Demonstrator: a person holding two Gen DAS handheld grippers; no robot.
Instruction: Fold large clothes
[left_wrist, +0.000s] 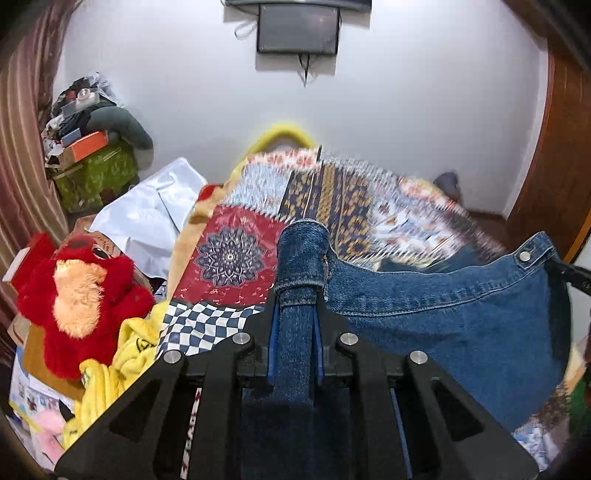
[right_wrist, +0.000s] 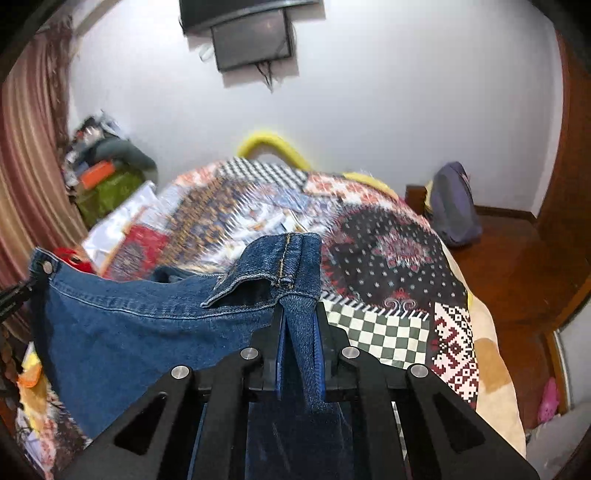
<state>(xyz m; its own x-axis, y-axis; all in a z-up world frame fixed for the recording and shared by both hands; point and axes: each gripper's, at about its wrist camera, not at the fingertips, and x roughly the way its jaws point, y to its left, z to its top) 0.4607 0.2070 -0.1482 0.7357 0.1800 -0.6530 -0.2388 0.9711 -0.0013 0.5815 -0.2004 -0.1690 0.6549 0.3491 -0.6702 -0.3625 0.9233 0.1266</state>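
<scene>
Left wrist view: both claws, left (left_wrist: 295, 314) and right (right_wrist: 300, 325), clamp the jeans (left_wrist: 461, 325) above the bed (right_wrist: 388, 332); keep the waistband taut and level when lowering.

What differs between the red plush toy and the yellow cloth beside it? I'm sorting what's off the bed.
The red plush toy is stuffed, fluffy and sits upright; the yellow cloth is flat fabric, crumpled and draped lower down. They touch beside the bedspread.

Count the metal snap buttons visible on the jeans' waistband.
1: a snap button at the waistband's far corner of the jeans, by the right gripper. Others may be hidden in the folds.
</scene>
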